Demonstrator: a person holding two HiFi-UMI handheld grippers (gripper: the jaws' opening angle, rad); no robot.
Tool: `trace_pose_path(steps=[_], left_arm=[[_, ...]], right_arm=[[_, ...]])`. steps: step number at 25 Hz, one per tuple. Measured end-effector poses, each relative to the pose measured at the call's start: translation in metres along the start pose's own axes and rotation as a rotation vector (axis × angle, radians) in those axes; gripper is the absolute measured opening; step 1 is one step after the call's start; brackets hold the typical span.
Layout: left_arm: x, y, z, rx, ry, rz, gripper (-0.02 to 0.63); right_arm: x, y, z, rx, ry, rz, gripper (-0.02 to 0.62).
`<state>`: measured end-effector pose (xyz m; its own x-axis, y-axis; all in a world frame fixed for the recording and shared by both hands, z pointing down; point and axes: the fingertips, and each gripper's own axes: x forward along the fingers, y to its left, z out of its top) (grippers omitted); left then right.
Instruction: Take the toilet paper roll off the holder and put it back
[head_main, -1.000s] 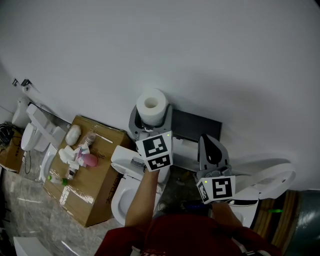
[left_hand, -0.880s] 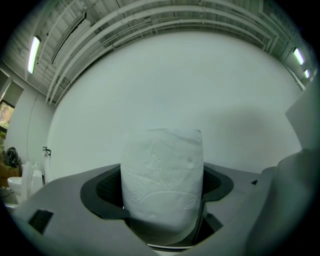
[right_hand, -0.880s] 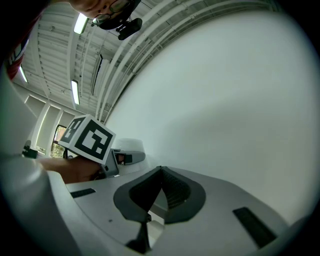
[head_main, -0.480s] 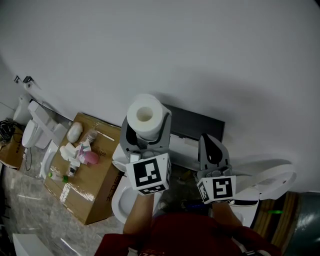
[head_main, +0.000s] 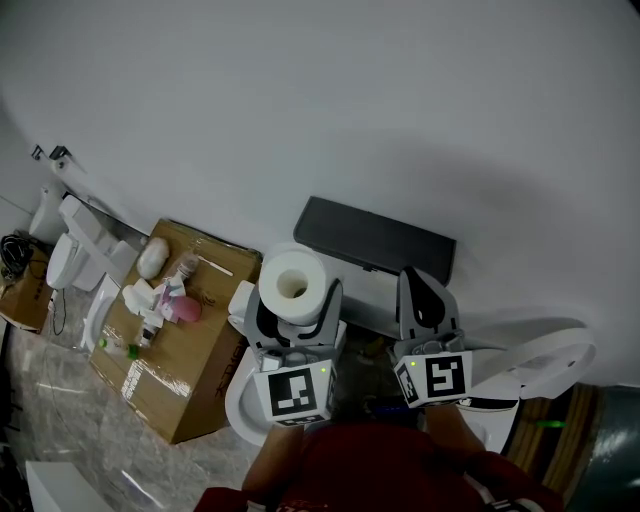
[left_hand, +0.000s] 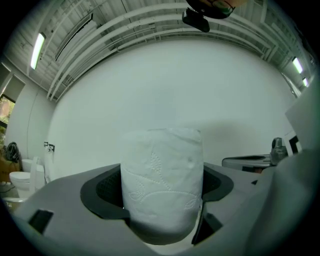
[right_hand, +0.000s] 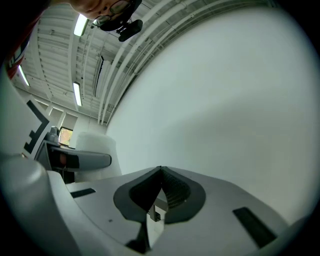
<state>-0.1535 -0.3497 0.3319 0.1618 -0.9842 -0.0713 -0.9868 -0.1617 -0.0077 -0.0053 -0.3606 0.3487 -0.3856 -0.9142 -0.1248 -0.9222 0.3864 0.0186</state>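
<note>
A white toilet paper roll (head_main: 292, 287) stands upright between the jaws of my left gripper (head_main: 293, 312), which is shut on it. In the left gripper view the roll (left_hand: 162, 182) fills the gap between both pads, with the bare white wall behind it. The black holder (head_main: 375, 240) is on the wall, above and to the right of the roll and apart from it. My right gripper (head_main: 425, 298) hangs below the holder's right end, jaws shut on nothing. In the right gripper view its jaw tips (right_hand: 160, 172) meet, and the roll (right_hand: 95, 147) shows at the left.
A cardboard box (head_main: 195, 345) with bottles and small items on top stands at the left. A white toilet bowl (head_main: 240, 395) is below the left gripper, and a white toilet seat (head_main: 545, 360) is at the right. More white fixtures (head_main: 70, 265) stand at the far left.
The left gripper has drawn the roll down and away from the wall, towards me, uncovering the black holder. The right gripper has stayed where it was.
</note>
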Motion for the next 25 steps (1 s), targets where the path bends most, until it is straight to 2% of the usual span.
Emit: trace_pose_path(steps=[4,9,25], left_arm=[[-0.011,-0.001,-0.026,0.014,0.027,-0.006,0.453],[-0.021,-0.002,-0.045,-0.005,0.026,-0.011,0.453],[-0.023,0.0,-0.042,-0.012,0.016,0.001,0.45]], right_arm=[[-0.001,0.004,-0.004,0.0,0.01,0.003,0.017],[-0.001,0.006,-0.009,0.0,0.027,0.012,0.017],[-0.001,0.011,-0.01,-0.008,0.035,0.015,0.017]])
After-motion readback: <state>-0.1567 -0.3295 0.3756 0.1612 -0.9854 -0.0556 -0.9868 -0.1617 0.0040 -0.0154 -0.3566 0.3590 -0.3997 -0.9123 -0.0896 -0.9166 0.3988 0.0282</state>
